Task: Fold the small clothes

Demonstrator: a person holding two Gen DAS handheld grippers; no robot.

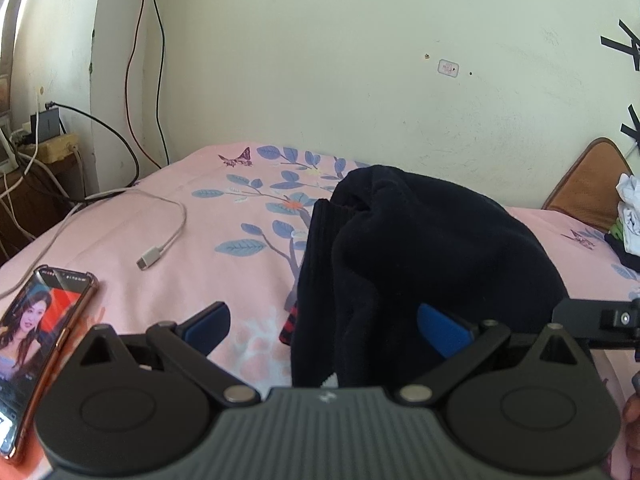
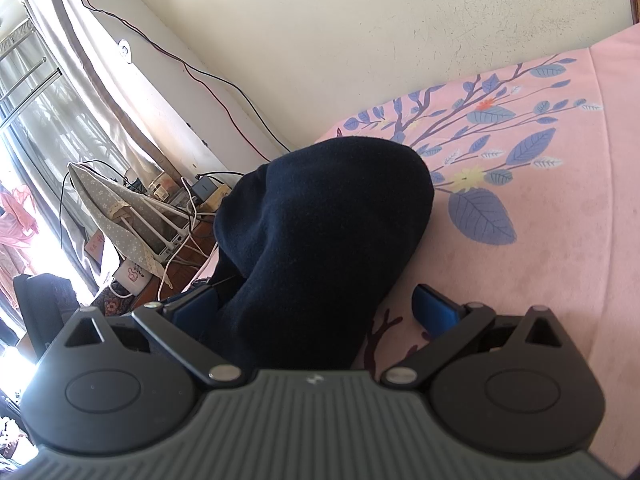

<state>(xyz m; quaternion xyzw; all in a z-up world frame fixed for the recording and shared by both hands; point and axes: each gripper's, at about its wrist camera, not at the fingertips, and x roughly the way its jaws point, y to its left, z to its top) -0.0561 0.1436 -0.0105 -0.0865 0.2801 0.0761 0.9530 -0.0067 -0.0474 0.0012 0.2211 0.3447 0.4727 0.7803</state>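
A dark navy fleece garment (image 1: 420, 248) lies bunched in a heap on the pink flowered bed sheet (image 1: 224, 240). One ribbed hem stands up on its left side. My left gripper (image 1: 324, 328) is open wide, and the near edge of the heap sits between its blue pads (image 1: 208, 324). In the right wrist view the same garment (image 2: 328, 232) rises in a mound. My right gripper (image 2: 316, 310) is open too, its fingers straddling the garment's lower end. A bit of red-and-black striped cloth (image 1: 290, 324) peeks from under the heap.
A phone (image 1: 44, 344) with its screen lit lies at the near left of the bed, a white charging cable (image 1: 160, 248) beyond it. More clothes (image 1: 628, 216) and a brown cushion (image 1: 592, 188) sit at the far right. The wall runs behind; cables and a rack (image 2: 120, 216) stand off the bed's edge.
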